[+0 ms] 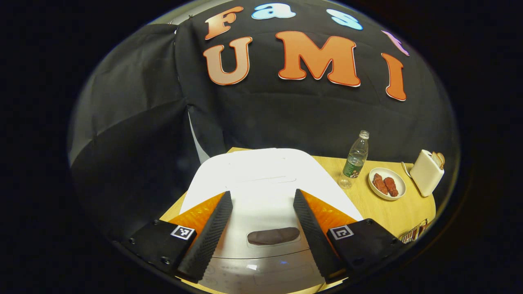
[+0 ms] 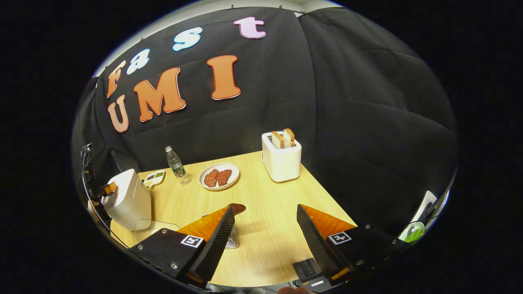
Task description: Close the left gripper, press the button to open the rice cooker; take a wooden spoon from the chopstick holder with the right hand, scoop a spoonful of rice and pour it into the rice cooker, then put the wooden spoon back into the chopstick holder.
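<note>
The white rice cooker point(image 1: 261, 171) lies right under my left gripper point(image 1: 262, 193), lid down. Its dark oval button point(image 1: 273, 236) shows between the two spread fingers, and the gripper is open and holds nothing. In the right gripper view the cooker point(image 2: 127, 201) stands at the table's left edge with the left gripper point(image 2: 107, 189) over its top. My right gripper point(image 2: 265, 208) is open above the wooden table point(image 2: 269, 245). The brown end of a wooden spoon point(image 2: 238, 208) sticks up beside its left finger, out of the ribbed chopstick holder point(image 2: 233, 240), which that finger partly hides.
A water bottle point(image 2: 175, 163), a plate of red food point(image 2: 219, 176) and a white toaster point(image 2: 282, 161) with two bread slices stand along the back. A small dish point(image 2: 154, 177) sits by the cooker. A clear container point(image 2: 157, 228) is in front of it.
</note>
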Demonstrator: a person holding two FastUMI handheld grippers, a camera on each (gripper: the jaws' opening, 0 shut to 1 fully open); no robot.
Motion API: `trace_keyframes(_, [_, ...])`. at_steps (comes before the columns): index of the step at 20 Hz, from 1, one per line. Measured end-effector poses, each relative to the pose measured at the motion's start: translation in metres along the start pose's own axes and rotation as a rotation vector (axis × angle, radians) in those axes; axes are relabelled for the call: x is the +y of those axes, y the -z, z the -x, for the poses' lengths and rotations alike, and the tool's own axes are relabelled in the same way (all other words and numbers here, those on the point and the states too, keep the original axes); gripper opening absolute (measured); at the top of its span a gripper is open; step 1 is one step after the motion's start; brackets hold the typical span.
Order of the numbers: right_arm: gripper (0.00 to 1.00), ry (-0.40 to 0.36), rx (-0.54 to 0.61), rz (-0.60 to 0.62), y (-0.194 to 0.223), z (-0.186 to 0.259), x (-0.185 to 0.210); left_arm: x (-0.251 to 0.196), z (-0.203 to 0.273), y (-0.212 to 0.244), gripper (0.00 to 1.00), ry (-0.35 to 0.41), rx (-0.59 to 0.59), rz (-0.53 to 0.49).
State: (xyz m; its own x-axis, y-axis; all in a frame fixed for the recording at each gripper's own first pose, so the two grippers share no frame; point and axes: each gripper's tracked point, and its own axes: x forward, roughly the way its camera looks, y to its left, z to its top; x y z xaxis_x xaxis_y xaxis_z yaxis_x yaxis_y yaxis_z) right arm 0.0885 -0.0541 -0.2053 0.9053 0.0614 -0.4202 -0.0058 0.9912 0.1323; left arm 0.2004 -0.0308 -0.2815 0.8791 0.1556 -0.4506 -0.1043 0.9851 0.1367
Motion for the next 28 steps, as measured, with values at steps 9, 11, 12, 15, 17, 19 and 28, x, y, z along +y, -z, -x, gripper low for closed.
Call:
trace_keyframes(9, [0.95, -0.013, -0.102, 0.039, -0.046, 0.011, 0.036, 0.011, 0.017, -0.014, 1.0, 0.029, 0.026, 0.025])
trace_keyframes(11, [0.95, -0.027, -0.14, 0.042, -0.067, 0.014, 0.046, 0.023, 0.032, -0.035, 1.0, 0.032, -0.007, 0.051])
trace_keyframes(12, [0.95, -0.032, -0.158, 0.046, -0.077, 0.017, 0.049, 0.029, 0.044, -0.046, 1.0, 0.034, -0.03, 0.061])
trace_keyframes(15, [0.95, -0.036, -0.219, 0.066, -0.109, 0.029, 0.058, 0.055, 0.082, -0.094, 1.0, 0.021, -0.131, 0.047])
trace_keyframes(17, [0.95, -0.043, -0.264, 0.073, -0.129, 0.039, 0.065, 0.068, 0.115, -0.131, 1.0, 0.039, -0.212, 0.044])
trace_keyframes(19, [0.95, -0.054, -0.306, 0.077, -0.148, 0.051, 0.075, 0.077, 0.15, -0.16, 1.0, 0.062, -0.277, 0.056])
trace_keyframes(28, [0.95, -0.08, -0.444, 0.1, -0.189, 0.092, 0.106, 0.121, 0.239, -0.218, 1.0, 0.106, -0.439, 0.079])
